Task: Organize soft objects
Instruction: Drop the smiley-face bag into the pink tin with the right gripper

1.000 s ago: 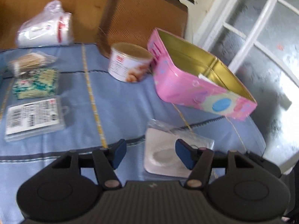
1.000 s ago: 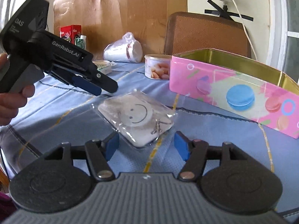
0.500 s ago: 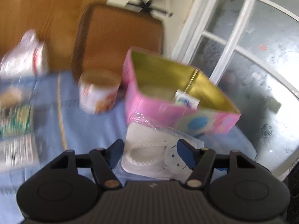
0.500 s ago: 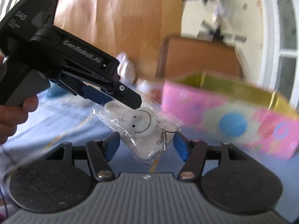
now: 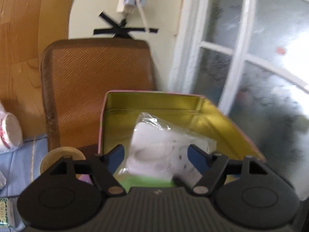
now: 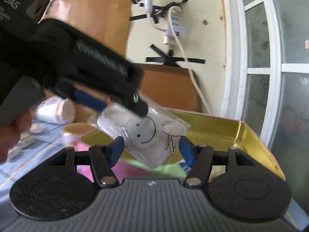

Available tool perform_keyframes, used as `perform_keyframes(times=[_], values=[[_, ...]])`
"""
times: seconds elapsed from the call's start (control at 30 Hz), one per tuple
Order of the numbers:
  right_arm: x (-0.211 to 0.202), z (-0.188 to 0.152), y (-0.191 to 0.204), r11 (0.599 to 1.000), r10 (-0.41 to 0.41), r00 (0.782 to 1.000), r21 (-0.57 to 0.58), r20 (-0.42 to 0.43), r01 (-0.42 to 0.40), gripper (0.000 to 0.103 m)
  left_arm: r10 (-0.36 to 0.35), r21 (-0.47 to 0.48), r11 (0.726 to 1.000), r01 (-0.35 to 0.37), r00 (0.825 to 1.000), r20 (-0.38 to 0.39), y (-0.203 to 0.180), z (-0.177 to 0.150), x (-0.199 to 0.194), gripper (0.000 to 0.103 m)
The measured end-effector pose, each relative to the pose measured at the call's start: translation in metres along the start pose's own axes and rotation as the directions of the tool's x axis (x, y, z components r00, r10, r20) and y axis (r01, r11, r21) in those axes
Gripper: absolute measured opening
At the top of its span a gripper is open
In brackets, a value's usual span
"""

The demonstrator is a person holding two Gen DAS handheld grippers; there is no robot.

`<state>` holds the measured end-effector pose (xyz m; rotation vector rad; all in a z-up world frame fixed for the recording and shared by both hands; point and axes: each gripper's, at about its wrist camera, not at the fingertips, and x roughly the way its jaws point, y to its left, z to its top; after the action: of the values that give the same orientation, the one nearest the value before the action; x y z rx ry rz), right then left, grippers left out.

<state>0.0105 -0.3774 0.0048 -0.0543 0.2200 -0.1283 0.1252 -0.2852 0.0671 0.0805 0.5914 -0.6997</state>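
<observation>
The bagged smiley pouch [image 6: 146,133] hangs over your gold-lined tin [image 5: 193,104], both your left gripper [image 5: 154,155] and right gripper [image 6: 149,147] spread around it, beyond a blue-clothed desk [image 5: 17,160], brown chair [image 5: 96,81] and frosted window [image 5: 260,58].

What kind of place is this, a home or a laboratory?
Most likely a home. A brown chair stands behind a table with a blue cloth, a power strip is taped to the wall, and a white-framed frosted window is at the right.
</observation>
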Motion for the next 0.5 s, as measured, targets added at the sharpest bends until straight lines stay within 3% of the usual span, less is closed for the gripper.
perform_keyframes(times=[0.07,0.13,0.23,0.33,0.5], values=[[0.017,-0.003,0.002,0.994,-0.104,0.995,-0.037,0.003,0.104,0.067,0.031,-0.03,0.999,-0.031,0.999,-0.011,0.007,-0.006,0.003,0.074],[0.024,-0.004,-0.002,0.992,-0.128,0.991,-0.021,-0.029,0.127,0.067,0.012,-0.053,0.999,-0.012,1.0,-0.005,0.017,-0.015,-0.01,0.074],[0.015,-0.005,-0.011,0.992,-0.103,0.994,0.069,-0.024,0.104,0.067,0.022,-0.042,0.999,-0.02,0.999,0.044,0.036,-0.039,-0.047,0.079],[0.001,-0.003,-0.004,0.993,-0.081,0.997,0.084,0.006,0.08,0.067,0.058,-0.062,0.997,-0.054,0.997,0.058,0.062,-0.072,-0.085,0.085],[-0.01,0.006,0.026,0.992,0.068,0.997,0.1,0.031,-0.071,0.066,0.163,-0.214,0.964,-0.156,0.987,0.014,0.127,-0.132,-0.141,0.085]])
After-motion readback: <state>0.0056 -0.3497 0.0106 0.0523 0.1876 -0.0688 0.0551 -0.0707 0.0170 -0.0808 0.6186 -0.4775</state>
